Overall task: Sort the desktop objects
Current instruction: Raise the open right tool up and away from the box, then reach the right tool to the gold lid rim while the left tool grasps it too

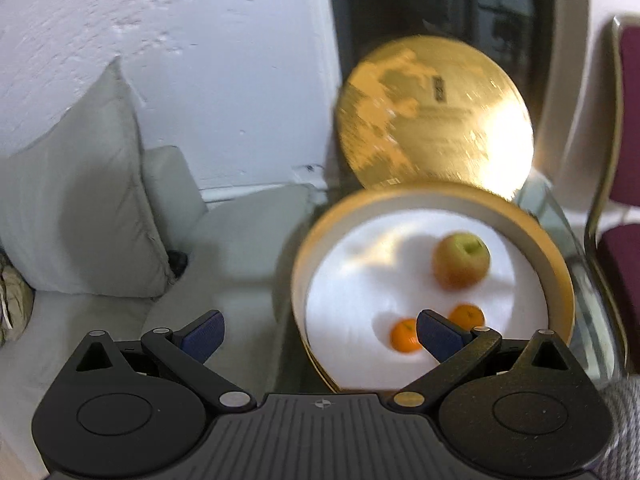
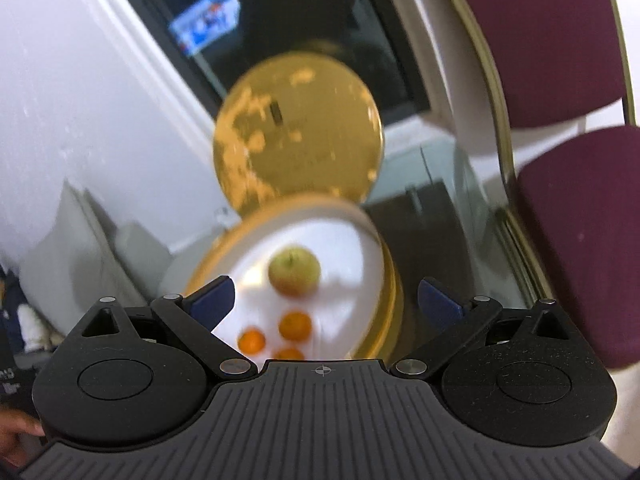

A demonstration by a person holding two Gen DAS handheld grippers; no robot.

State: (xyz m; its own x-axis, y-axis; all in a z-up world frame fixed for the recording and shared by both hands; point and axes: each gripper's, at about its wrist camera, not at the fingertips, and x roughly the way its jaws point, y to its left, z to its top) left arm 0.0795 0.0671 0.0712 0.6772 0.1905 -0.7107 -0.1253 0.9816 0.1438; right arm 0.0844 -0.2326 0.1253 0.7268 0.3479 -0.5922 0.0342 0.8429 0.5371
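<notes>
Round gold box (image 2: 390,304) with white lining, holding one apple (image 2: 294,271) and three small oranges (image 2: 295,325), gold lid (image 2: 298,132) propped upright behind

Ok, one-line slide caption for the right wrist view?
Open right gripper above a round gold box holding an apple and three oranges, gold lid behind.

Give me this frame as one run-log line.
left gripper: open, empty | right gripper: open, empty | round box: apple, three oranges inside | gold lid: upright behind box
</notes>
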